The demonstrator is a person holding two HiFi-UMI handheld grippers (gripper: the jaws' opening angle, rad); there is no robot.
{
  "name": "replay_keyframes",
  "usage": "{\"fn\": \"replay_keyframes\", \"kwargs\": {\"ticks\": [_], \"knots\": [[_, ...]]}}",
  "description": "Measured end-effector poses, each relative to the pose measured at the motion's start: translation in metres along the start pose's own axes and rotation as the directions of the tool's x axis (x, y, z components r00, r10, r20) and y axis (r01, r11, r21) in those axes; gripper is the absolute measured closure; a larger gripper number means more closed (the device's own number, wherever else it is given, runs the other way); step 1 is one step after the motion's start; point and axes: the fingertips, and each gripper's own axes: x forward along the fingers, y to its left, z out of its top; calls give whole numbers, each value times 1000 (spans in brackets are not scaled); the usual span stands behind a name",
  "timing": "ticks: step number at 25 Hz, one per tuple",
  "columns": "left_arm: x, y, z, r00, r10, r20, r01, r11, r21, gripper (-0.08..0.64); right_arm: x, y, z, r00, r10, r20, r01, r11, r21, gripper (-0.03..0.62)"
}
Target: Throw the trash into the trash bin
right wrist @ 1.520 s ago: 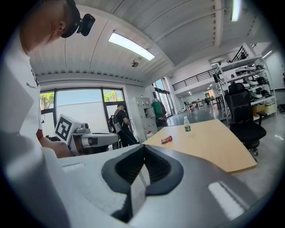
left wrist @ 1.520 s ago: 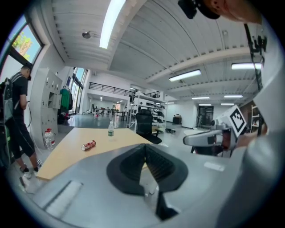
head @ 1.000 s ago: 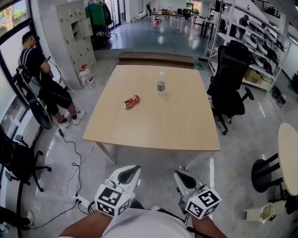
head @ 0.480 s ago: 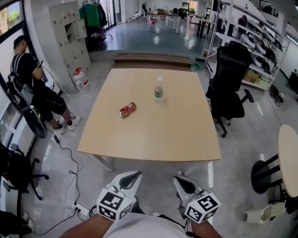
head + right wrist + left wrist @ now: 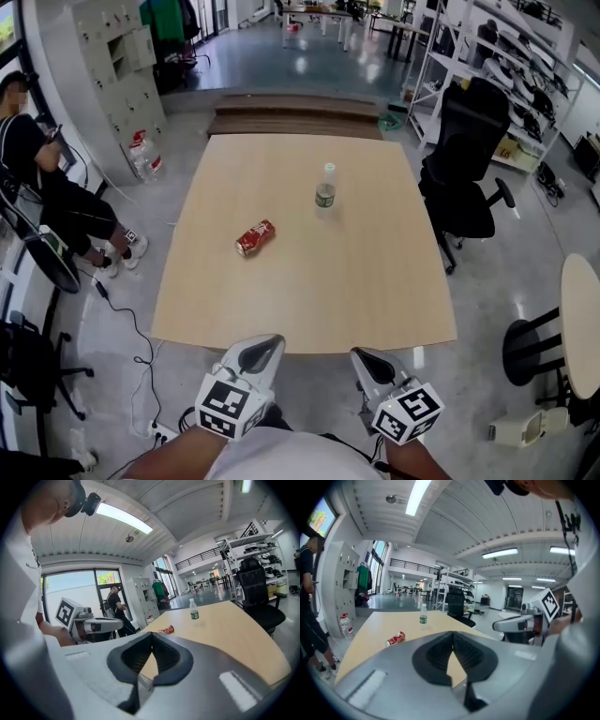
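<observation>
The left gripper (image 5: 452, 634) is keeping its jaws pressed together at the tips with nothing between them. The right gripper (image 5: 151, 634) is doing likewise, its jaws meeting empty. Both are hovering side by side just short of the near edge of the wooden table (image 5: 375, 291). The crushed red can (image 5: 256, 237) is lying on its side well ahead of the left jaws, slightly to their left. A clear plastic bottle (image 5: 325, 191) is standing upright farther ahead, beyond the can.

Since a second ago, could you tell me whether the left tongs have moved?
Yes: the left tongs have come forward, closing on the near edge of the rectangular light wooden table.
</observation>
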Motion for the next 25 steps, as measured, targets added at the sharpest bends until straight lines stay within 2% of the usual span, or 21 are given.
{"fn": "replay_keyframes", "kwargs": {"ticks": [6,13,18,25], "knots": [[18,44,16,998,-61,1,61,998,1,551,54,-9,31,999,-50,4,50,998,-32,589],[33,75,9,990,-142,-20,142,990,-1,551,107,-24,51,993,-115,10,116,991,-64,589],[39,97,10,989,-143,-18,143,990,-1,551,133,-36,61,988,-156,1,155,983,-103,589],[76,109,18,993,-108,-35,108,994,-11,551,164,-79,74,987,-158,-23,153,978,-142,588]]}}
